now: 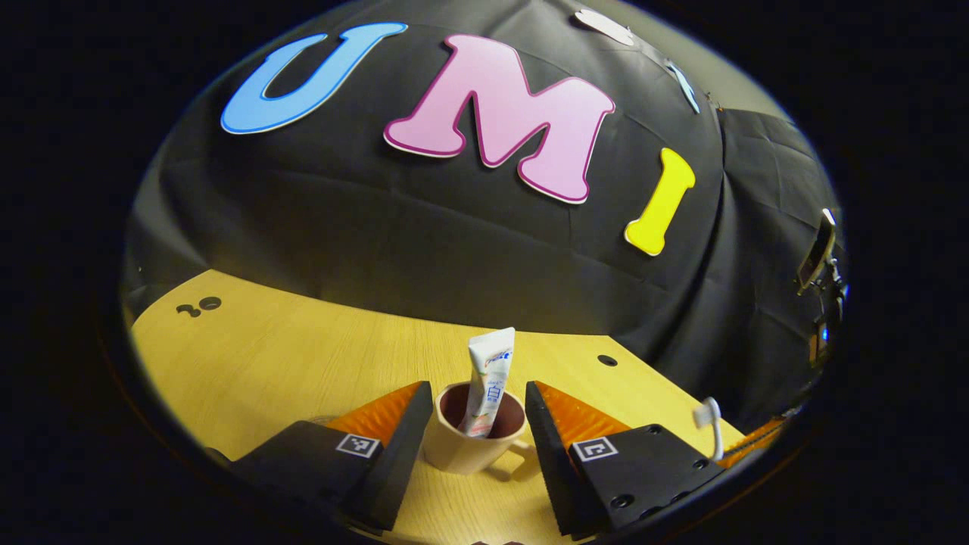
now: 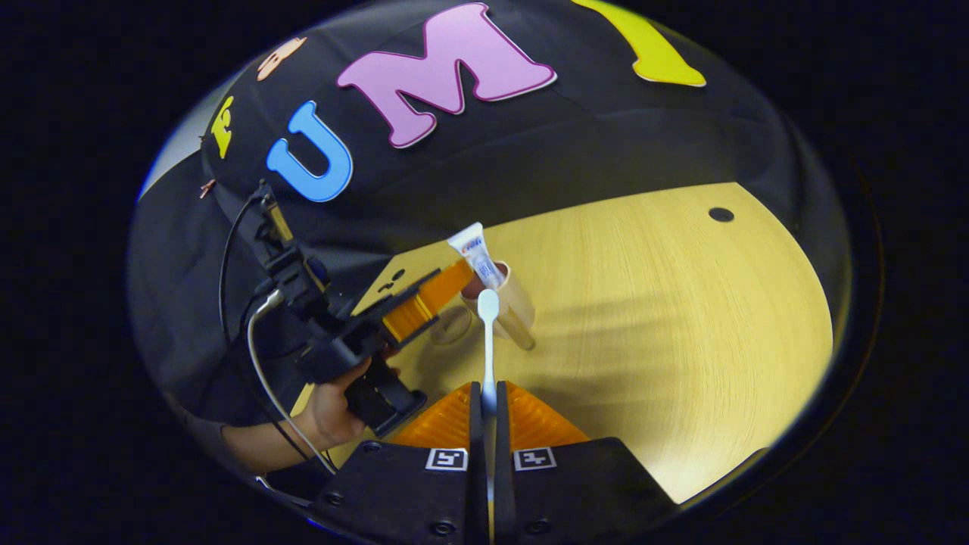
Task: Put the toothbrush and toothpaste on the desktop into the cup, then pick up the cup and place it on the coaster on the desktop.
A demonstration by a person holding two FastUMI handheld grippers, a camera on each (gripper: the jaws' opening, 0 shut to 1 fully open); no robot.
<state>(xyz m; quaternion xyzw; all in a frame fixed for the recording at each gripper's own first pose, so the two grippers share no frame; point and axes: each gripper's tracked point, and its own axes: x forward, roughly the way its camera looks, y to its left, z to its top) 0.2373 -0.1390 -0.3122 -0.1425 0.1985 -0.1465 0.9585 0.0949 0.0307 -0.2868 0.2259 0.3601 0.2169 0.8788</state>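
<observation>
Toothbrush [image 2: 488,341] pinched in the closed right tool [image 2: 489,401], light and slim, head toward 12 o'clock.
Left tool [image 1: 473,424] gapes empty around the cup [image 1: 465,443] holding the soft toothpaste [image 1: 488,378]; grip the rigid cup wall.

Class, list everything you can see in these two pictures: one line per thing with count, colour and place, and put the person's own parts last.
Cup: one, beige with a dark inside, on the table between the open left fingers.
Toothpaste: one, white tube, standing in the cup.
Toothbrush: one, white, clamped in the right gripper, head near the cup.
Coaster: one, pale round, on the table beside the cup.
Table: one, light wood with small dark holes.
Wall cloth: one, black, behind the table.
Left gripper: one, black with orange fingers, open around the cup.
Right gripper: one, black and orange, shut on the toothbrush.
Hand: one, holding the left gripper.
</observation>
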